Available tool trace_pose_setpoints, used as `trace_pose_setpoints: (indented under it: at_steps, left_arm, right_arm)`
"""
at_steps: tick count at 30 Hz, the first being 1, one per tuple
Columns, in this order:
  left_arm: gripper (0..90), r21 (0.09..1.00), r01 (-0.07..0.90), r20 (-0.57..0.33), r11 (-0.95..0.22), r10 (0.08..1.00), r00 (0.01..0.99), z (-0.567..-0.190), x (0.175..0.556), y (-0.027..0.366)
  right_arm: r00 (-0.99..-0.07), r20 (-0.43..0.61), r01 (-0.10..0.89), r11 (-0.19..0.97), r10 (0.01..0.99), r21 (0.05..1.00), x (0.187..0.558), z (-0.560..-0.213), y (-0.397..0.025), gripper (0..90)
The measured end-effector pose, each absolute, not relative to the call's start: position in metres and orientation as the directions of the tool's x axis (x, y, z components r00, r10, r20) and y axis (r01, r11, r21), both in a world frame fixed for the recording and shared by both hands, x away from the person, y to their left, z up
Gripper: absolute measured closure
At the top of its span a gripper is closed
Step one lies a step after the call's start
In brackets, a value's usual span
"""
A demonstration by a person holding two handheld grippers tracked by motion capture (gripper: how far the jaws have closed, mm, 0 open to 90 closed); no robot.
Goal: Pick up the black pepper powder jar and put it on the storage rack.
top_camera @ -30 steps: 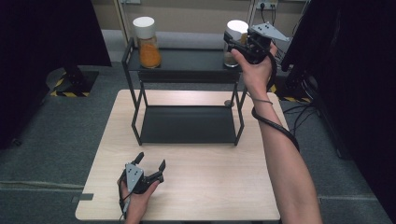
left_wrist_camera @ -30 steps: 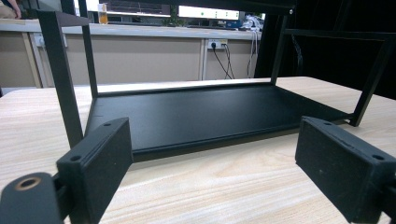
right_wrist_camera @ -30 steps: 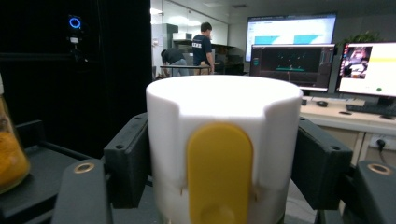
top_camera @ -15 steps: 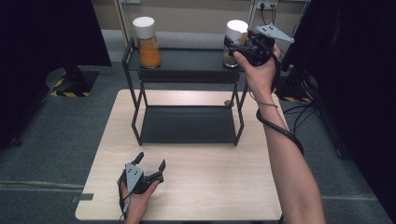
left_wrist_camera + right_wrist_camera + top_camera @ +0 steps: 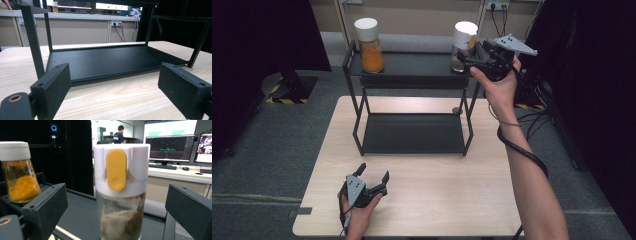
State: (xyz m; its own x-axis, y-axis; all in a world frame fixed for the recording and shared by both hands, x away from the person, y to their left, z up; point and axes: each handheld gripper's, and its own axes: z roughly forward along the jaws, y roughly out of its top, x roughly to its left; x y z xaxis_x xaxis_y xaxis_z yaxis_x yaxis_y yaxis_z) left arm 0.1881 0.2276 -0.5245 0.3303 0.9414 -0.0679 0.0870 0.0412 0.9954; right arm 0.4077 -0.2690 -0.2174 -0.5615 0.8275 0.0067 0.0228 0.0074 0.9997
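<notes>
Jar (image 5: 120, 195) upright, long axis vertical.

Even indoor light, dark bkgd edges, near jaws soft, monitors glaring, slight blur

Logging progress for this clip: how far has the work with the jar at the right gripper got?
Nothing looks done: both jars stand on the rack's top shelf. In hand: the right gripper, open, has its jaws either side of the yellow-tabbed jar, not touching. Left: closing, lifting, placing. The left gripper rests open on the table.
</notes>
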Motion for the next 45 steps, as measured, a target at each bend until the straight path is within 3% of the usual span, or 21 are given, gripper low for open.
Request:
trace_pose_setpoints:
  at_steps: [33,45]
  left_arm:
    - [10.6,0.995,0.087,-0.066,0.04,0.943,0.326,-0.524,0.188,0.227]
    - [10.9,0.995,0.088,-0.067,0.04,0.944,0.323,-0.524,0.188,0.226]
  right_arm:
    - [-0.619,-0.04,-0.013,0.041,0.785,0.999,0.369,-0.251,-0.294,4.7]
    - [-0.645,-0.03,0.005,0.043,0.763,0.999,0.346,-0.278,-0.308,4.6]
